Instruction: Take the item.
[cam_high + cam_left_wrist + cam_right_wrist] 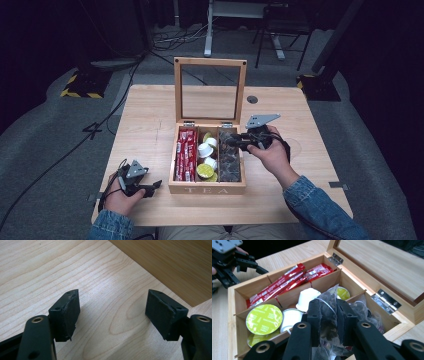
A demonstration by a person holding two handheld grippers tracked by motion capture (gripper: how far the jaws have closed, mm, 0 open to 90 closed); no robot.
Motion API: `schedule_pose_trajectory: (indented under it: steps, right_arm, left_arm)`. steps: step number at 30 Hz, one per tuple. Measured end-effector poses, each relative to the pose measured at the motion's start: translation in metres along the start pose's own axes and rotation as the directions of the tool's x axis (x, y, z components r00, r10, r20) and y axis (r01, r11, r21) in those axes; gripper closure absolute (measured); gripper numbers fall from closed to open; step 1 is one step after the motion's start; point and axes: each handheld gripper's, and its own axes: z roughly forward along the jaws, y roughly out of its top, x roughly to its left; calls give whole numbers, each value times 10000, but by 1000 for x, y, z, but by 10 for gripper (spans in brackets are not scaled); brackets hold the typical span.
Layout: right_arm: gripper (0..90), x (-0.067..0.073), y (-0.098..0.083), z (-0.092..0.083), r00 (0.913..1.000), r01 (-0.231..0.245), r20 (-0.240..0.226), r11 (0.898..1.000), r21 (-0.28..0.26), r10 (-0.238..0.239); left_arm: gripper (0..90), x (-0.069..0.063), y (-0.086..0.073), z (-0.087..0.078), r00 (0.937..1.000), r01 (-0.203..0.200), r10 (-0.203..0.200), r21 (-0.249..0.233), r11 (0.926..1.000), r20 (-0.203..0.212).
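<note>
Gripping a clear sachet [329,312] of dark contents, the right gripper [328,315] has its two black jaws clenched on the packet, which stands pinched between the pads just above the right-hand compartment of the wooden tea box [207,189]. In the high view the right gripper [239,141] reaches from the right side over that compartment, where more dark sachets [229,159] lie heaped. The box sits at the middle of the counter [150,115], its glass-paned lid [210,90] standing upright at the back on two metal hinges [386,300]; the front wall bears the word TEA. Three compartments run front to back: the left one holds red stick packets [185,154], the middle one holds white capsules [205,150] with some lime-green foil tops [264,319], and the right one holds the sachets.

The left gripper [151,188] rests low near the front left corner of the counter, beside the box and apart from it, held in the person's left hand [119,197]. In the left gripper view its jaws stand wide and released, with bare pale wood grain between the pads [71,311] and the box wall [170,262] crossing the upper right corner. Both forearms wear denim sleeves [320,210]
</note>
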Motion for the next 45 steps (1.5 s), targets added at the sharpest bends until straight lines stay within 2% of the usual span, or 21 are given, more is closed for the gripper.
schedule_pose_trajectory:
  steps: [3, 7, 11, 13, 21, 23, 29, 45]
  right_arm:
    - [751, 1, 1, -4, 10000, -10, 0, 9999, -137, 10]
    - [751, 3, 3, -16, 10000, 45, 86, 9990, -447, -41]
    - [751, 3, 5, -25, 9998, 86, 210, 9982, -589, -74]
    - [750, 3, 5, -36, 9991, 171, 399, 9975, -682, -144]
    - [750, -4, -2, -64, 9945, 115, 1049, 9970, -762, -35]
    - [749, -8, -6, -76, 9909, 55, 1348, 9968, -792, 52]
    - [749, -15, -12, -98, 9822, -36, 1867, 9968, -800, 185]
    - [747, -33, -31, -138, 9534, -340, 2973, 9973, -646, 518]
  left_arm:
    - [283, 0, 0, 0, 10000, -15, 15, 2, 10000, -10]
    - [280, 1, 0, 0, 9998, 175, -174, -47, 9998, 9]
    - [244, 2, 0, 0, 9997, 249, -249, -8, 9997, -26]
    - [236, 4, 1, 1, 9999, 87, -86, 64, 9999, -146]
    - [221, 7, 2, 2, 9997, 207, -206, 69, 9998, -150]
    - [221, 7, 2, 3, 9997, 223, -223, 66, 9997, -143]
    - [220, 8, 2, 3, 9997, 208, -207, 65, 9998, -131]
    - [219, 8, 2, 3, 9997, 218, -217, 63, 9997, -135]
